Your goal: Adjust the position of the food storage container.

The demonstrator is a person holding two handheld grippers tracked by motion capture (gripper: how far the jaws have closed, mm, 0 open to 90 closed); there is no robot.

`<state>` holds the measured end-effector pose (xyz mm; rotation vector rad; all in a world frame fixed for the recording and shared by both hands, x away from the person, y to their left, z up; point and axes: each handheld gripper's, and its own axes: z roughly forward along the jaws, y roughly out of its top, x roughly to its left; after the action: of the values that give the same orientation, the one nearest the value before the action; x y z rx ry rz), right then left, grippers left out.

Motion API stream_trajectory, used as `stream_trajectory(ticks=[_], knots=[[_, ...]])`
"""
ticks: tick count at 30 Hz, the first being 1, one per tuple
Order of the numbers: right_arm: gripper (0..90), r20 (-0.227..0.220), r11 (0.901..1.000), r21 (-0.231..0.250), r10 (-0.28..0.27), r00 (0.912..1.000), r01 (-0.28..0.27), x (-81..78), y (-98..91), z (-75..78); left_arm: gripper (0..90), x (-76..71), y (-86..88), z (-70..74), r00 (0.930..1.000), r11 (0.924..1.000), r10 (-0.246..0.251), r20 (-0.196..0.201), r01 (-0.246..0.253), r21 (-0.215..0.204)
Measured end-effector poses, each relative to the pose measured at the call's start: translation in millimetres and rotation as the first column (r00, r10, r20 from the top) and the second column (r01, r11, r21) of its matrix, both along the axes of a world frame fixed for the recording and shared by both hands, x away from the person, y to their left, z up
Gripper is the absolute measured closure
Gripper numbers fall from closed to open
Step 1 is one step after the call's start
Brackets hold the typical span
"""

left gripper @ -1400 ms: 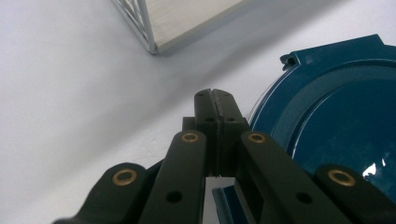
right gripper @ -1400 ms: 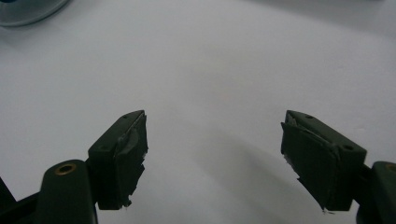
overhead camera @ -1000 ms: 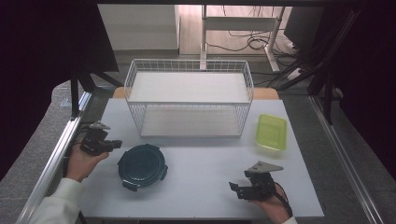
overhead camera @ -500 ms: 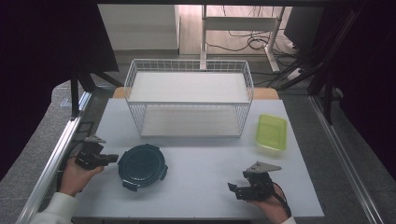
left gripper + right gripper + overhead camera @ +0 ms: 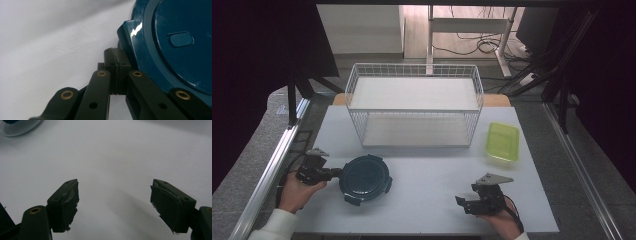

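The round dark-teal plastic lidded container (image 5: 364,179) lay on the white bench (image 5: 427,200), in front of the white wire basket (image 5: 414,107). The left gripper (image 5: 332,173), jaws pressed together, was held against the container's edge. The right gripper (image 5: 460,201) was held right of the container, jaws apart and empty.

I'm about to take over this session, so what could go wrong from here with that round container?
1. The left gripper is shut, tips against a side latch of the round teal container; a push may slide it, not unclip it.
2. The right gripper stands open, apart, steadying nothing.
3. A skid could reach the wire basket.
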<state>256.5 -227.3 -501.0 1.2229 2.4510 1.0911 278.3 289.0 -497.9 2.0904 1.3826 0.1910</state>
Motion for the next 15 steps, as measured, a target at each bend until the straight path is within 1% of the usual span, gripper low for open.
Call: stream_trajectory(ticks=[3, 4, 5, 6, 10, 15], knots=[[22.5, -0.002, 1.0, -0.002, -0.005, 1.0, 0.005, 0.4, -0.3, -0.1, 90.0, -3.1, -0.9, -0.6, 1.0, 1.0, 0.0, 0.001, 0.0, -0.009], [22.5, -0.013, 0.9999, 0.006, -0.011, 0.9999, 0.011, 0.4, -0.2, 0.2, 90.0, -6.2, -2.3, -1.1, 1.0, 0.9999, 0.005, 0.003, -0.005, -0.014], [22.5, -0.019, 0.9998, 0.011, -0.014, 0.9997, 0.014, 0.4, -0.1, 0.8, 90.0, -6.2, -2.3, -1.1, 1.0, 0.9999, 0.005, 0.003, -0.005, -0.014], [22.5, -0.02, 0.9998, 0.016, -0.015, 0.9997, 0.016, 0.3, 0.0, 1.5, 90.0, -8.9, -4.3, -1.4, 0.9998, 0.9996, 0.02, 0.002, -0.02, -0.022], [22.6, -0.023, 0.9995, 0.027, -0.015, 0.9996, 0.015, -0.2, 0.8, 2.8, 90.0, -13.2, -9.2, -1.4, 0.9996, 0.9992, 0.027, -0.004, -0.027, -0.03], [22.6, -0.024, 0.9997, 0.022, -0.013, 0.9996, 0.013, 0.1, 1.7, 2.5, 90.0, -15.9, -16.5, -0.8, 0.9991, 0.9988, 0.041, -0.009, -0.042, -0.027]])
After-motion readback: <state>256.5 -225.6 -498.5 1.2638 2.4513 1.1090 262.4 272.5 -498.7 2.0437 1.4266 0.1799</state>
